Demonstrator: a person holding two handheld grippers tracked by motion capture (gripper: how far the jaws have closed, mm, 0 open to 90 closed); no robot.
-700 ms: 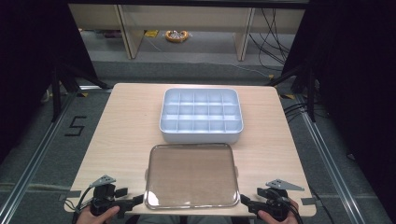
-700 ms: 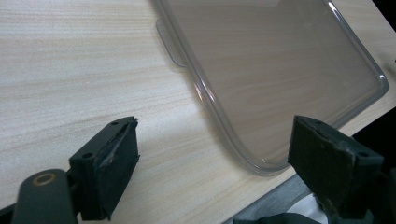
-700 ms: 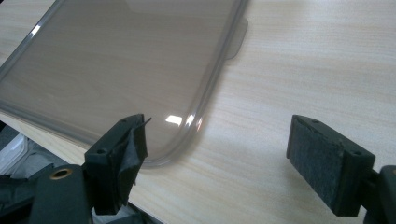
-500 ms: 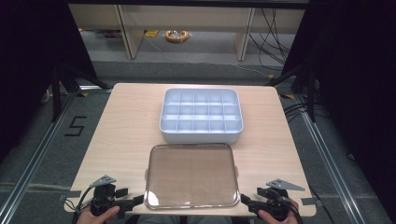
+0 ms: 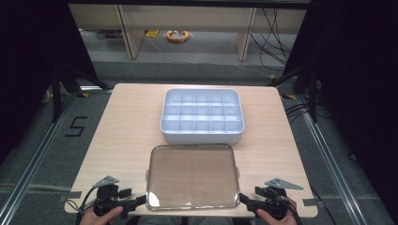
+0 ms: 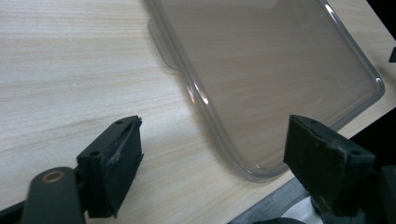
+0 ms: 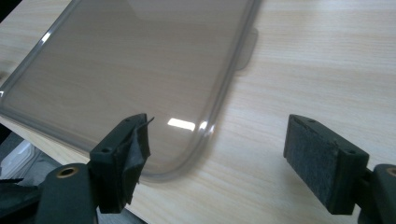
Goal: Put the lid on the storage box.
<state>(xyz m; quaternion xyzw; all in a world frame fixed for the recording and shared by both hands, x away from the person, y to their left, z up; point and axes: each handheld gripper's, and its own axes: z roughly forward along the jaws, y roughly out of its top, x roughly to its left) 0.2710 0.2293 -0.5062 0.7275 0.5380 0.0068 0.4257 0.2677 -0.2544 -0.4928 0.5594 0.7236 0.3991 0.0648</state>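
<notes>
A clear, smoky plastic lid lies flat on the wooden table near its front edge. Behind it stands a white divided box with several empty compartments. My left gripper sits at the lid's front left corner, jaws open, pointing at that corner. In the left gripper view the lid's corner lies between the open jaws, untouched. My right gripper is at the lid's front right corner, also open. The right gripper view shows the lid's rounded corner between its jaws, with the pads clear of it.
The table's front edge runs just under both hands. Small tabs stick out from the lid's sides. Dark stands and cables surround the table; a shelf with a yellow object is at the back.
</notes>
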